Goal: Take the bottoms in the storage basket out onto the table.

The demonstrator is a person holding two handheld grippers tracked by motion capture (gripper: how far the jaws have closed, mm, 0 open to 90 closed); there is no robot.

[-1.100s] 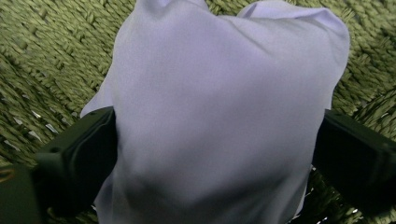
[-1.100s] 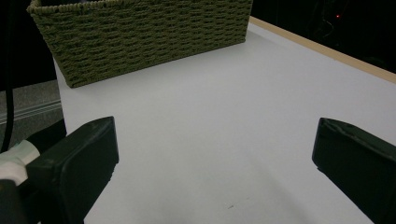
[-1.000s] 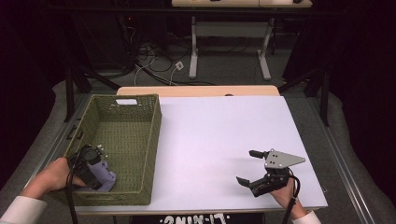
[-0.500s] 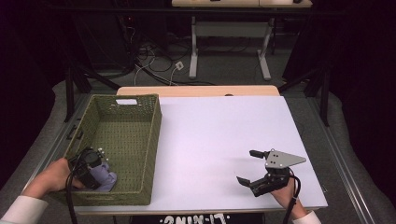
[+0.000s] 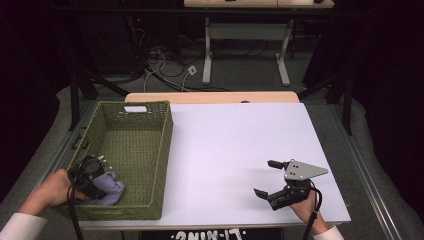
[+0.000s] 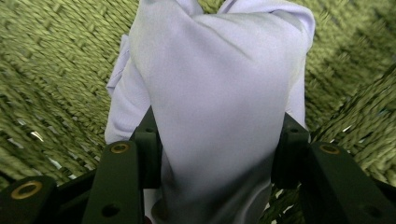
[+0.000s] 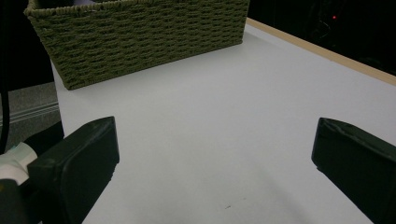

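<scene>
Two claws are mine, and the work sits with the left gripper [image 5: 92, 176], low in the near corner of the green woven basket [image 5: 150, 165]. Its jaws pinch a bunched lavender cloth [image 6: 219, 102] between them, the fabric bulging up over the pads, with the basket's weave just beneath.

To do this well, I judge I should keep the pinch firm on the thick fold and lift straight, so loose corners don't drag over the rough weave.

The basket's near wall and left wall stand close around that hand, leaving the open top as the only easy path. My right gripper [image 5: 272, 180] rests with jaws spread wide on the white table [image 5: 225, 145], near its front edge, well apart from the basket, with bare tabletop between.
</scene>
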